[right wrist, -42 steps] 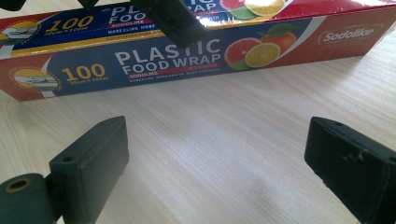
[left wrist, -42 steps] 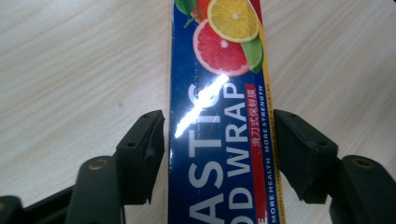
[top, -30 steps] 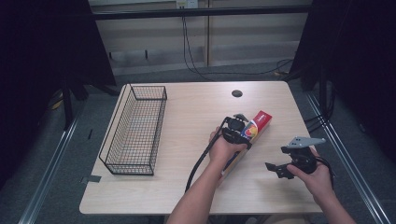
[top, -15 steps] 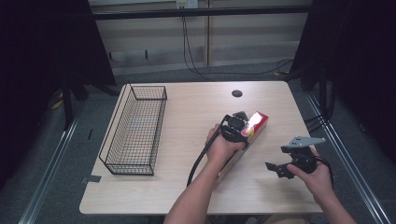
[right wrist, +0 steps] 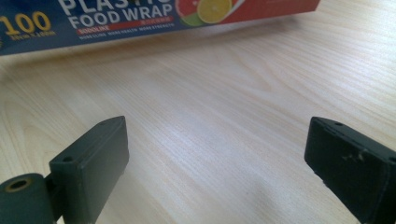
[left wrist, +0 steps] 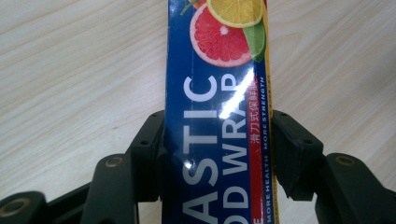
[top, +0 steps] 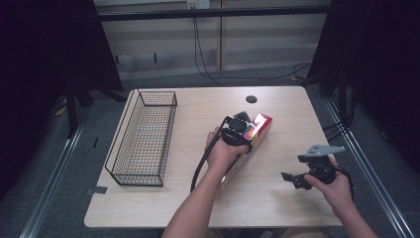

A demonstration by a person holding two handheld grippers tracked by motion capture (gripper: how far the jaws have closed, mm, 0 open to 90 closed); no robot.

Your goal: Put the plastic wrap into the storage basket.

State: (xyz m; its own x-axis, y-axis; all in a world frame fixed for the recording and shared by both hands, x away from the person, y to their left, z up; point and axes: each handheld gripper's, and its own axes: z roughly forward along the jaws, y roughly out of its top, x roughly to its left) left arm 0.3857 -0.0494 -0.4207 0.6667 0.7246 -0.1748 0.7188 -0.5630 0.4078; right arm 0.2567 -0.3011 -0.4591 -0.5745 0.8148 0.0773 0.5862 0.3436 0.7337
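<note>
1. The left gripper [top: 246,123] has just been closing, and its pads are now clamped on the two long sides of the plastic wrap box [top: 250,144], as seen in the left gripper view [left wrist: 217,135].
2. Compared with a second ago, the box's far end has been raised off the desk [top: 277,198]; in the high view the box lies at the centre of the frame, tilted, its near end low.
3. The grip is judged secure, so carrying can begin, probably toward the wire basket [top: 143,136] at centre left, which is well apart.
4. The right gripper [top: 297,178], at lower right, is held with its jaws wide apart and nothing between them, the box lying beyond it.
</note>
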